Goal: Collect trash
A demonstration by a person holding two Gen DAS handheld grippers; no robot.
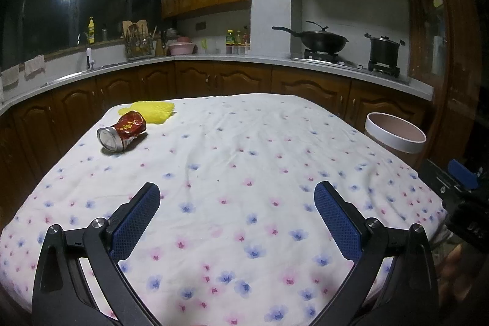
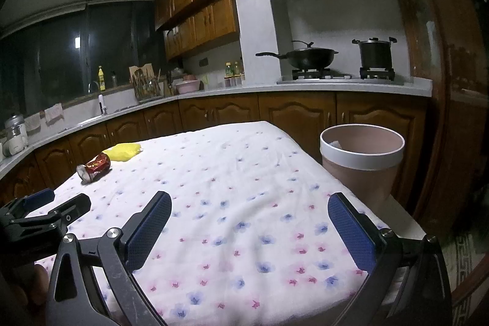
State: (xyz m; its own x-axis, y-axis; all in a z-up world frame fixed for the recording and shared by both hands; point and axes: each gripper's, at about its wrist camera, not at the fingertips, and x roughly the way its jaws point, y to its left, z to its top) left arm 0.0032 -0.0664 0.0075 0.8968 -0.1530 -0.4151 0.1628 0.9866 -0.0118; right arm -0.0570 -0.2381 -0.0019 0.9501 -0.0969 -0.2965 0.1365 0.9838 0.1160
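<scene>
Crushed red aluminium can [image 1: 123, 134] lies far-left on the floral tablecloth [image 1: 244, 173], nearer your left gripper [image 1: 237, 197].
Both grippers' jaws gape empty; can's long axis runs diagonally, base toward you; right gripper [image 2: 249, 208] sits by the pink bin [image 2: 362, 156].

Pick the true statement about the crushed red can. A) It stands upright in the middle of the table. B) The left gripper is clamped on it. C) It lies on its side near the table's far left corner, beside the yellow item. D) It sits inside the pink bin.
C: the crushed red can lies on its side on the floral tablecloth, next to the yellow item.
</scene>
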